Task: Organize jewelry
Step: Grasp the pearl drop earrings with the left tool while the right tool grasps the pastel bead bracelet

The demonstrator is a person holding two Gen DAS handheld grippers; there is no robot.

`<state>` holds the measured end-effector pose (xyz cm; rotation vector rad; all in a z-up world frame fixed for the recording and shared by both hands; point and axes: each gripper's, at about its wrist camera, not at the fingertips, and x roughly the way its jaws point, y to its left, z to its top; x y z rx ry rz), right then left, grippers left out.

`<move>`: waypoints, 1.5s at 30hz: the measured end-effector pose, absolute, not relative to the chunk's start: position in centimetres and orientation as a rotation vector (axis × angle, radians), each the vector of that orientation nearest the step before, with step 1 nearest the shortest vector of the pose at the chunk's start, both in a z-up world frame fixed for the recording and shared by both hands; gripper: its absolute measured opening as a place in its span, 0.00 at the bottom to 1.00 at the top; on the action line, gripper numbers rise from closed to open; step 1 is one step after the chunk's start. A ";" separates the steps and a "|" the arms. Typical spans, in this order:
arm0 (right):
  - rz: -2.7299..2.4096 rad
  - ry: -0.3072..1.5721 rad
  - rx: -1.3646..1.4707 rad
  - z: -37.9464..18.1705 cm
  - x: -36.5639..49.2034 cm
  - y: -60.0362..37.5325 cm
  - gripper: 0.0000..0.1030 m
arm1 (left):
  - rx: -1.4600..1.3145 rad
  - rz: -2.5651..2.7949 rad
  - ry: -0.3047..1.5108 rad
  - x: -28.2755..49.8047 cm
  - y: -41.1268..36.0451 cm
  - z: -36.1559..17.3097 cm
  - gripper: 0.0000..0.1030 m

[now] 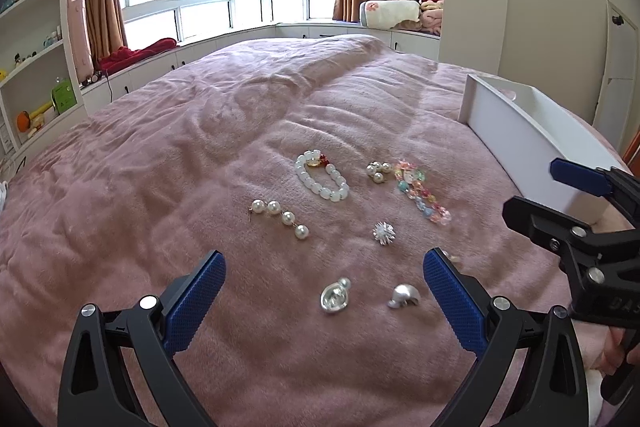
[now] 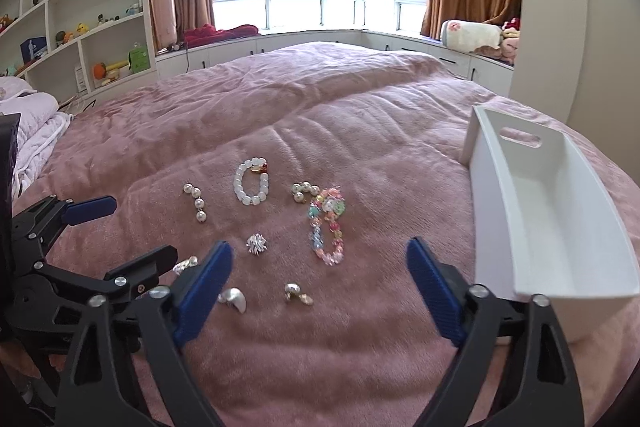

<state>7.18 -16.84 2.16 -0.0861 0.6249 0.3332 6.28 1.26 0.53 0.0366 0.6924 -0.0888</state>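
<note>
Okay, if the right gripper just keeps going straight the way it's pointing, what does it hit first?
Probably the colorful bead bracelet, which lies nearly centered between the open right gripper fingers. The small gold earring sits nearer but slightly left and low, so it could be touched first; depth is unclear.

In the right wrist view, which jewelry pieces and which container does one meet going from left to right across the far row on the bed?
Pearl strand → white bead bracelet → pearl cluster → colourful bead bracelet → white tray.
</note>
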 end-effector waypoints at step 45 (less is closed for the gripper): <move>0.396 0.946 0.050 -3.8 17.3 -16.9 0.12 | -0.181 -0.190 0.857 15.2 6.0 -4.0 0.16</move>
